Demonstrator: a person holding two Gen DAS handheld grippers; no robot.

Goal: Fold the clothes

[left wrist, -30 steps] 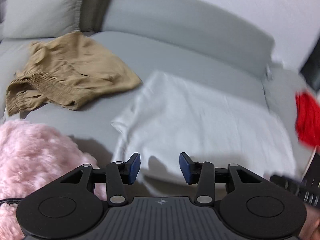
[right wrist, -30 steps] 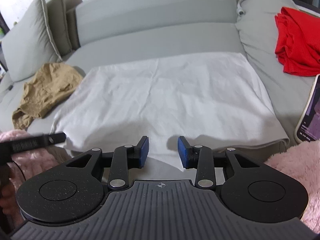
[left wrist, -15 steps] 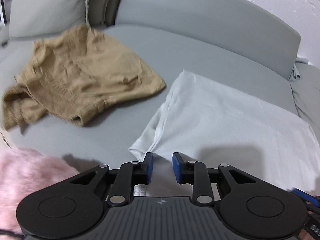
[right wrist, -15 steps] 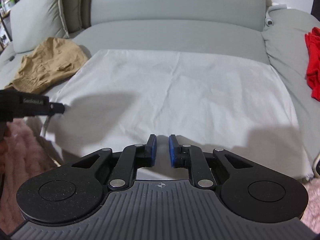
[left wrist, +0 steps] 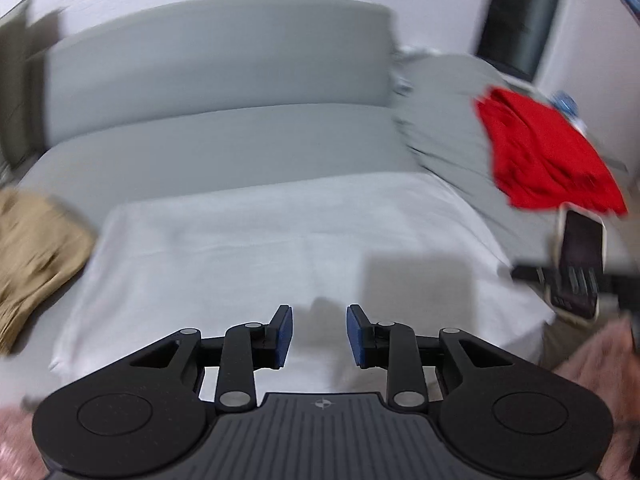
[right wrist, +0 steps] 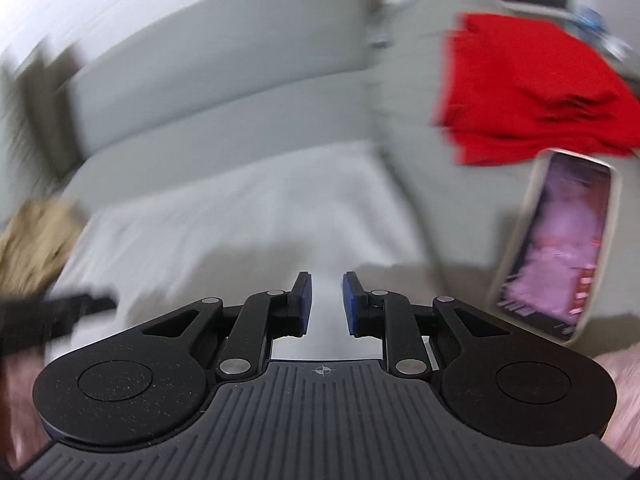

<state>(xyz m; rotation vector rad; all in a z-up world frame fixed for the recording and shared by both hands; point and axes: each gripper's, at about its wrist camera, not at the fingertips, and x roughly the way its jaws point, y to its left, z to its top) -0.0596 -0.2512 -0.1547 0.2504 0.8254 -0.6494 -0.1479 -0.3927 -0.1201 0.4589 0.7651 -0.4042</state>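
White garment [left wrist: 288,248] lies flat on sofa [left wrist: 224,144]; left hand-held gripper [left wrist: 319,336] and right hand-held gripper [right wrist: 325,304], just reopening, both released and empty above its near edge; next: regrasp hem for a fold.

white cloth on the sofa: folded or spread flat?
Spread flat: the white cloth lies smooth across the sofa seat, edges out. Whether it is already doubled, cannot tell.

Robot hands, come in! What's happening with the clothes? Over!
Left gripper, right gripper: open, empty, jaws just widened. White folded cloth flat on grey sofa. Nothing blocking.
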